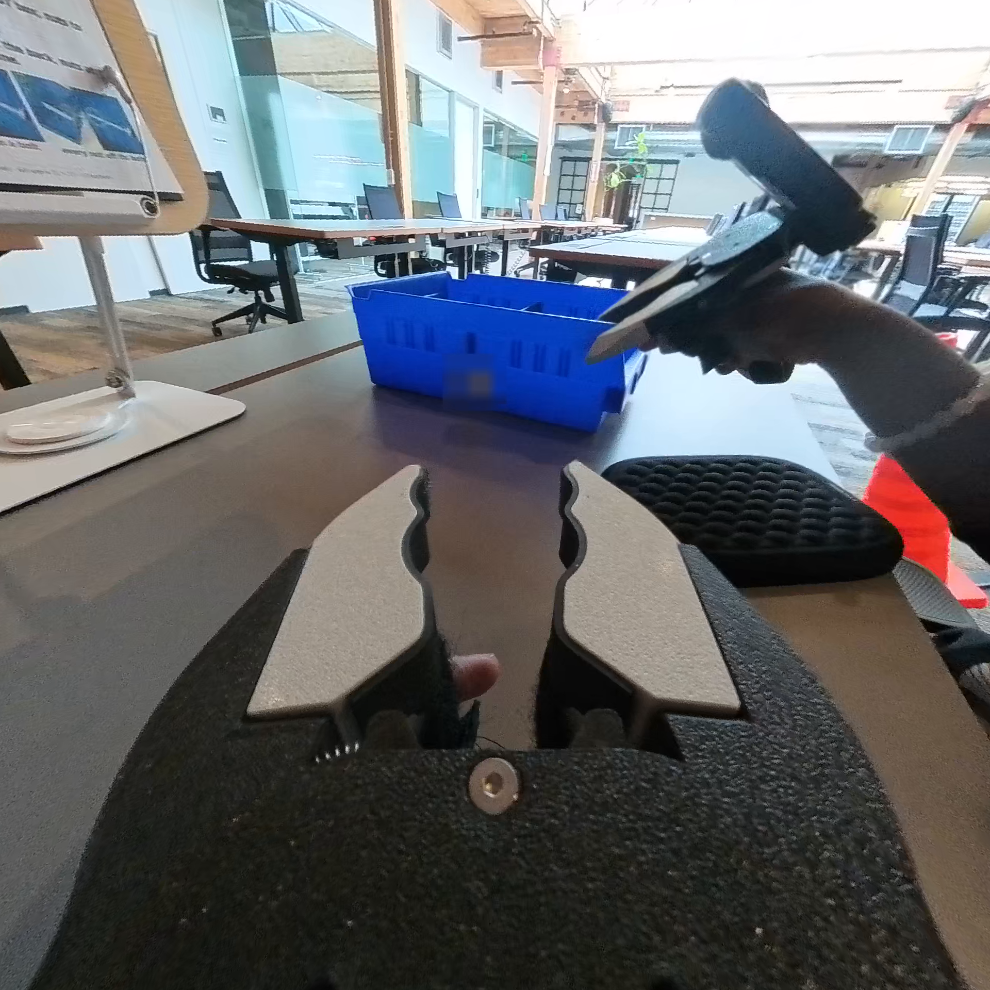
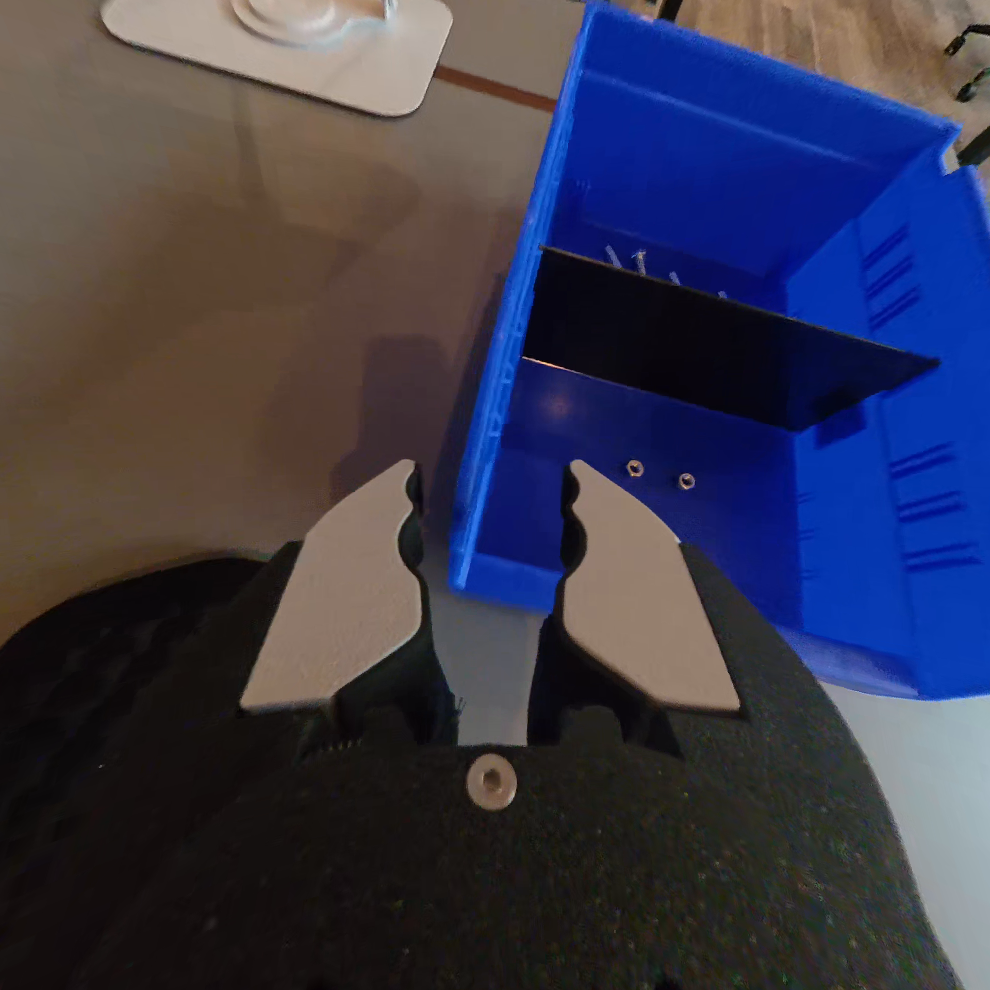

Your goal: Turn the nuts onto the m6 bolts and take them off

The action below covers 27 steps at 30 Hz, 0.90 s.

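One blue bin [image 2: 696, 160] sits on a dark table [image 1: 268, 509]. Two nuts [image 2: 635, 469] lie in its near compartment; blurred bolts [image 2: 637, 262] lie beyond one black divider [image 2: 696, 343]. Left gripper [image 1: 493, 482] and right gripper [image 2: 490, 482] are both partly spread, holding nothing.

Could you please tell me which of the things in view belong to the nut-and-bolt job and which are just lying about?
Job:
- two nuts, near compartment
- bolts behind the black divider
- blue bin
- left gripper and right gripper, both open and empty

Lying about:
- white stand base
- black mesh pad
- orange cone
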Each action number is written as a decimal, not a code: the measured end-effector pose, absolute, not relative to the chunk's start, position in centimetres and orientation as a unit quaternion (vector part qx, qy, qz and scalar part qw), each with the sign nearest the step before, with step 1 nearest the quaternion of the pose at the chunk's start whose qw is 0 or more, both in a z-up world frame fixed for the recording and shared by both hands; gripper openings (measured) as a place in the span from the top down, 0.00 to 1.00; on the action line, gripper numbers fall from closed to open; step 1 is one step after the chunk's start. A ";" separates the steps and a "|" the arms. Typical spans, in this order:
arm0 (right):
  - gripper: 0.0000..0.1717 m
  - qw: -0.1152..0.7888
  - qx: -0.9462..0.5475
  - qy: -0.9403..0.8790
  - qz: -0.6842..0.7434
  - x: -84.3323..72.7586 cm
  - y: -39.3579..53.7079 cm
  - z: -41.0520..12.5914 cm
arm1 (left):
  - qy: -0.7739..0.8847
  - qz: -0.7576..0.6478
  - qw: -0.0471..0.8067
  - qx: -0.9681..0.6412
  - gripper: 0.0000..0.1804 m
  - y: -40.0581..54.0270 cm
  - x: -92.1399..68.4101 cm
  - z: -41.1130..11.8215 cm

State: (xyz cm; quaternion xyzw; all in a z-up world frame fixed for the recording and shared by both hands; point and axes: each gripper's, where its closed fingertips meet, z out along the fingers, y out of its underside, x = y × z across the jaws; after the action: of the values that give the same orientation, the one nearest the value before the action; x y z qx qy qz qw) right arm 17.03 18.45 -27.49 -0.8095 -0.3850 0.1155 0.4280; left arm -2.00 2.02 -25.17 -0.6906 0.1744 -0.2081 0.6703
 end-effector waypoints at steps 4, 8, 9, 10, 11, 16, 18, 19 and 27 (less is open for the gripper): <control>0.96 0.436 -0.794 -0.414 0.085 16.2 18.6 -28.0 | 0.163 -0.199 0.674 -0.693 0.74 2.2 -2.5 -25.1; 0.96 0.439 -0.789 -0.427 0.057 15.5 18.5 -28.0 | 0.156 -0.191 0.675 -0.696 0.74 2.4 -2.9 -25.1; 0.96 0.440 -0.787 -0.430 0.049 15.3 18.4 -28.0 | 0.157 -0.190 0.674 -0.696 0.74 2.3 -2.9 -25.1; 0.96 0.442 -0.784 -0.434 0.046 15.0 18.2 -28.0 | 0.159 -0.189 0.674 -0.696 0.74 2.3 -2.8 -25.1; 0.96 0.444 -0.782 -0.435 0.047 14.7 18.1 -28.0 | 0.160 -0.188 0.674 -0.696 0.74 2.3 -2.7 -25.2; 0.96 0.455 -0.771 -0.442 0.057 12.9 16.8 -27.9 | 0.162 -0.188 0.674 -0.696 0.74 2.3 -2.5 -25.1; 0.96 0.456 -0.767 -0.446 0.067 12.1 16.1 -27.9 | 0.158 -0.185 0.675 -0.697 0.74 2.3 -2.6 -25.0; 0.96 0.457 -0.766 -0.447 0.071 11.6 15.7 -27.9 | 0.155 -0.182 0.675 -0.698 0.74 2.3 -2.8 -24.9; 0.97 0.469 -0.753 -0.453 0.095 7.0 12.7 -27.7 | 0.117 -0.148 0.678 -0.710 0.69 2.7 -4.8 -24.8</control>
State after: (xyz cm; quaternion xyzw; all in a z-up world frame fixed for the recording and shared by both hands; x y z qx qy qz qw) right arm 6.98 12.68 -27.71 -0.7526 -0.4526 0.0952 0.4687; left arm -4.84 2.69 -24.82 -0.7103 0.1170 -0.1484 0.6781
